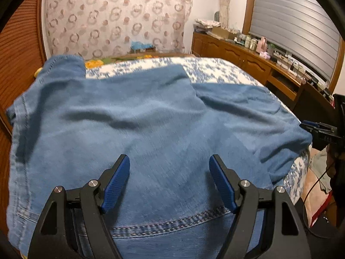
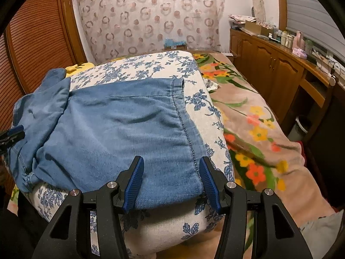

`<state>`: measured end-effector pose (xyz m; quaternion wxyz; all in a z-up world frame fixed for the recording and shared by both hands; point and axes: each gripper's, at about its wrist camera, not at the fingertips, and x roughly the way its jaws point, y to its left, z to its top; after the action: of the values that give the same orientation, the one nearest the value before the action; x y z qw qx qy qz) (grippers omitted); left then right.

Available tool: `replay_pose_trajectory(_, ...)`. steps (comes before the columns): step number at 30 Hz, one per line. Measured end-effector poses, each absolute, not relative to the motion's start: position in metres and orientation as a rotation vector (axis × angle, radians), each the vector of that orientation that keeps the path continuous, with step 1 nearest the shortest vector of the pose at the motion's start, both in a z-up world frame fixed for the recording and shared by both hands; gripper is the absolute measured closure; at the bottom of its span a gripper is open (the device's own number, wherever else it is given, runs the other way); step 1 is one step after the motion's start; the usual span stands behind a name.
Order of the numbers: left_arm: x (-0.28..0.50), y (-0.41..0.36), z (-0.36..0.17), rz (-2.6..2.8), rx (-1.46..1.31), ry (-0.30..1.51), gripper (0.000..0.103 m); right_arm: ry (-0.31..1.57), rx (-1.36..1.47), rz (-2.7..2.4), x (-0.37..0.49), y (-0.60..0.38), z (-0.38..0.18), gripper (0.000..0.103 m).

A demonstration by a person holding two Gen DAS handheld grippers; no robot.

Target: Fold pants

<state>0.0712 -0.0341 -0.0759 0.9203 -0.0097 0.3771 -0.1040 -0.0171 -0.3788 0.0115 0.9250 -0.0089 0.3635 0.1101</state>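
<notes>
Pants (image 1: 138, 116) plain mid-blue denim, darker blue stitching on the hem just ahead of the left gripper (image 1: 169, 172). Both grippers black with 2 blue ribbed pads; right gripper (image 2: 171, 172). Cover (image 2: 138, 67) under pants: white, blue floral print. Blanket (image 2: 254, 116) right of right gripper: beige, orange and yellow flowers, green leaves. Curtain (image 2: 151, 19) far ahead: pale with pink-brown rings.

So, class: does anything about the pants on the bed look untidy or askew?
Yes. The blue denim pants are rumpled, and on the left one bunched part overlaps the rest crookedly instead of lying flat on the blue-flowered white cushion.
</notes>
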Motion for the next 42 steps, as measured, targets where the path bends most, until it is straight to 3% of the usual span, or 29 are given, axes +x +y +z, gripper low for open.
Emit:
replay_pose_trajectory(22,0.070,-0.040,-0.092,-0.208,-0.021,0.773,0.022,0.753,-0.103,0.197,-0.012,-0.387,0.006,0.048)
replay_pose_trajectory(24,0.070,-0.040,-0.092,-0.210,-0.027,0.776,0.022,0.748,-0.109,0.206,-0.013,-0.386,0.006,0.053)
replay_pose_trajectory(26,0.070,-0.040,-0.091,-0.209,-0.029,0.779,0.022,0.746,-0.113,0.231,-0.014,-0.386,0.007,0.073)
replay_pose_trajectory(29,0.069,-0.039,-0.088,-0.211,-0.036,0.785,0.022,0.754,-0.106,0.284,-0.016,-0.386,0.008,0.087)
replay_pose_trajectory(42,0.051,-0.025,-0.049,-0.182,-0.036,0.696,0.022,0.556,-0.017,0.458,-0.026,-0.373,0.090,0.090)
